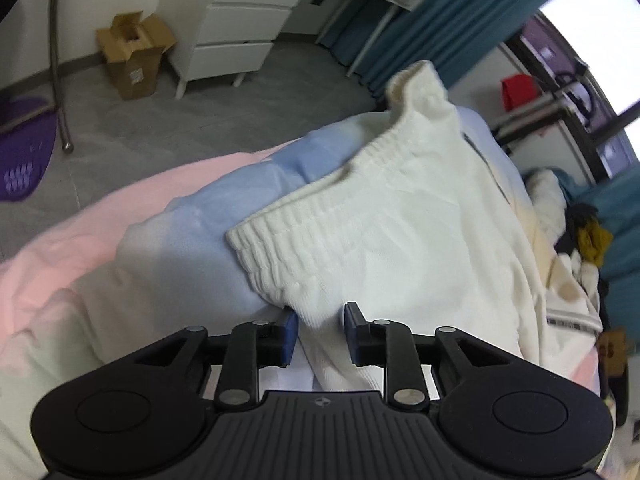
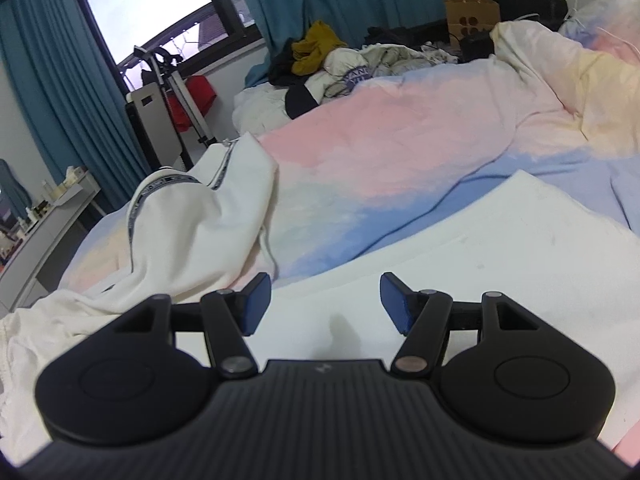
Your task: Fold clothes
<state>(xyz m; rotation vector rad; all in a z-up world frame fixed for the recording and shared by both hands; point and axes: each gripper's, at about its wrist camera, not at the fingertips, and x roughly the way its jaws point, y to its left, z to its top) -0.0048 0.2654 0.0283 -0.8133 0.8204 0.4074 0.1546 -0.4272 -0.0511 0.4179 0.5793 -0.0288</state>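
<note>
Left wrist view: the left tool (image 1: 320, 330) pointed down at a white garment (image 1: 400, 216) lying on the bed (image 1: 180, 216). A fold of the cloth, below the ribbed hem (image 1: 288, 220), ran between the blue pads (image 1: 290, 330), which stood a little apart; whether they pinched it I could not tell (the cloth looked bunched there). This seemed an early step, taking hold of the hem end to lift and fold it over. Only this view showed the hem, the drawers (image 1: 240, 28) and a cardboard box (image 1: 132, 56).

Right wrist view: the right tool (image 2: 324, 304) hovered with its jaws wide and nothing between them, over a flat white part of the cloth (image 2: 480, 248). Next it would probably need to come down on an edge there. This view alone showed a second white garment (image 2: 192, 220) with dark trim and a clothes heap (image 2: 340, 60) by the window.
</note>
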